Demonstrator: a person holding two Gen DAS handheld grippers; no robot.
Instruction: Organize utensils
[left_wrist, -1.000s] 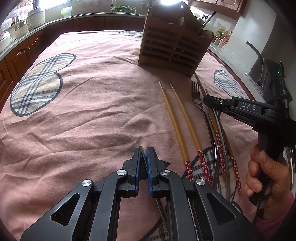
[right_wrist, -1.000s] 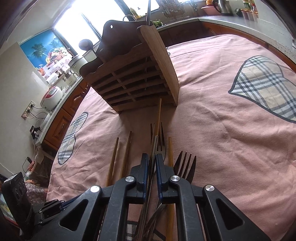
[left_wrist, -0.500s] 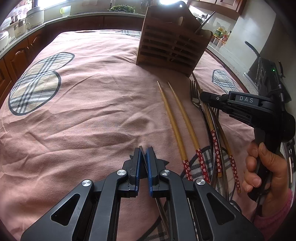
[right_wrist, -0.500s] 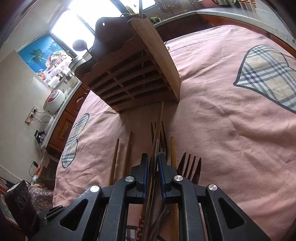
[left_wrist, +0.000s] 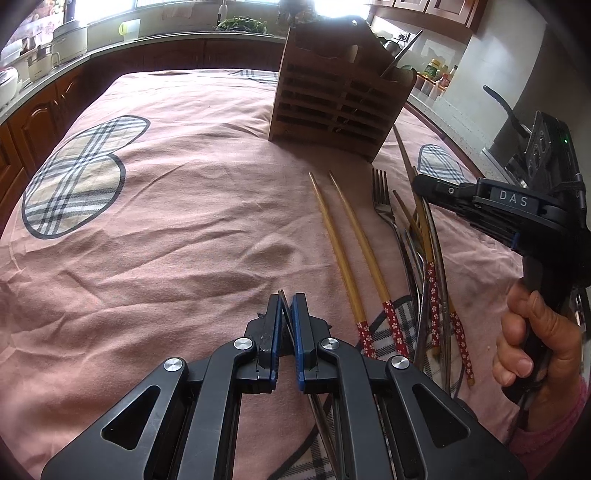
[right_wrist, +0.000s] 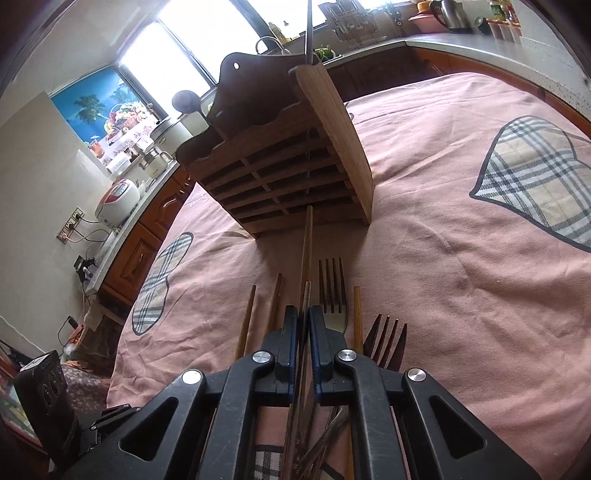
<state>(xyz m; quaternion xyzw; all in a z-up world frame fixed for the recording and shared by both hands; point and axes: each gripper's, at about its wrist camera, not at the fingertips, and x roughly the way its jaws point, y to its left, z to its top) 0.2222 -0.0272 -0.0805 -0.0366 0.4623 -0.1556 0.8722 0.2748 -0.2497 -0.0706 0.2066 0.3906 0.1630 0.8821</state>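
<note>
While the wooden utensil holder (right_wrist: 291, 166) stands upright at the far end of the pink-clothed tabletop (left_wrist: 166, 221), everything I care about lies along one line: the loose utensils sit lengthwise, tips toward the holder and handles back toward me. From my right tool (right_wrist: 303, 321) the holder is straight ahead and a little above, so I judge the coming move to be a forward carry along the piece's own long axis. My right hand (left_wrist: 535, 343) is the nearer one to the pile. That tool is just closing, pads pinched on a thin chopstick (right_wrist: 306, 251) whose tip reaches nearly to the holder's base, with forks (right_wrist: 332, 291) on its right side. My left tool (left_wrist: 286, 314) is closed tight on a slim metal piece; the pair of chopsticks (left_wrist: 347, 251) lies just right of it.
</note>
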